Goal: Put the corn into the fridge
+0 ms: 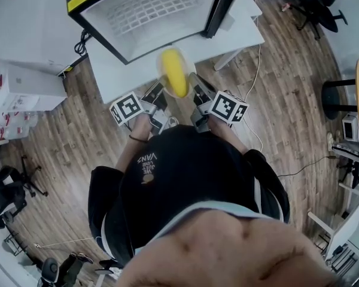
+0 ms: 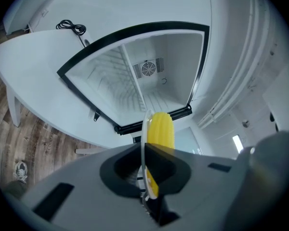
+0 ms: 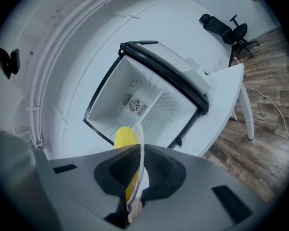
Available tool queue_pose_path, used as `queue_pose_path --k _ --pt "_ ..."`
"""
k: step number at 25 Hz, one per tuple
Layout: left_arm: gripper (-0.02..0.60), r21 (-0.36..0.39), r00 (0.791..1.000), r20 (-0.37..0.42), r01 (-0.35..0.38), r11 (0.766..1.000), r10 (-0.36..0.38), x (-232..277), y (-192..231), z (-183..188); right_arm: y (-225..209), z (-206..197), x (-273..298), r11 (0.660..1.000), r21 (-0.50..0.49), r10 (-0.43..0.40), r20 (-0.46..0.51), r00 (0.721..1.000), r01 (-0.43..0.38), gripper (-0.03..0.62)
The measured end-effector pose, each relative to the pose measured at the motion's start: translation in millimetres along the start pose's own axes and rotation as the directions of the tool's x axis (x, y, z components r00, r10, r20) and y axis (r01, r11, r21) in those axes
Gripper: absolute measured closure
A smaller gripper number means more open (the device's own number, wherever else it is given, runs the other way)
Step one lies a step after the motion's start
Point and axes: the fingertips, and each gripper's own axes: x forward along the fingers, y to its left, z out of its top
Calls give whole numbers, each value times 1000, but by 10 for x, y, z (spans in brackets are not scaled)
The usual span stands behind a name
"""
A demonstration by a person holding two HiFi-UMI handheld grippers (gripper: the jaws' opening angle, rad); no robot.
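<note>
A yellow corn cob (image 1: 173, 72) lies on a white plate (image 1: 164, 82) held in the air in front of the person. My left gripper (image 1: 158, 95) is shut on the plate's left rim and my right gripper (image 1: 197, 92) on its right rim. In the left gripper view the plate (image 2: 143, 143) runs edge-on between the jaws, with the corn (image 2: 160, 129) to its right. In the right gripper view the plate (image 3: 140, 153) is also edge-on, with the corn (image 3: 124, 137) to its left. The small fridge (image 1: 145, 9) stands open ahead, and its white inside (image 2: 147, 83) (image 3: 135, 97) shows nothing in it.
The fridge stands on a white table (image 1: 116, 70) with a black cable (image 1: 82, 42) beside it. Wooden floor (image 1: 275, 88) lies around. Black office chairs (image 1: 314, 8) stand at the right, white boxes (image 1: 21, 91) at the left, and a stool (image 1: 341, 97) at the far right.
</note>
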Motion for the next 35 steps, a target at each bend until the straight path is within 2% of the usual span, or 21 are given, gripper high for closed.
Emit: queue_pose_path --k 7,16,35 --pt "551 19 998 -49 33 999 -33 51 16 212 63 24 191 1000 21 -13 46 999 12 568" --pt "551 24 997 -75 32 999 -30 34 71 352 92 24 306 999 8 -36 66 997 36 568" --pt "551 20 1000 -26 16 1000 -16 327 -20 517 49 369 486 1000 -13 14 21 1000 -14 568"
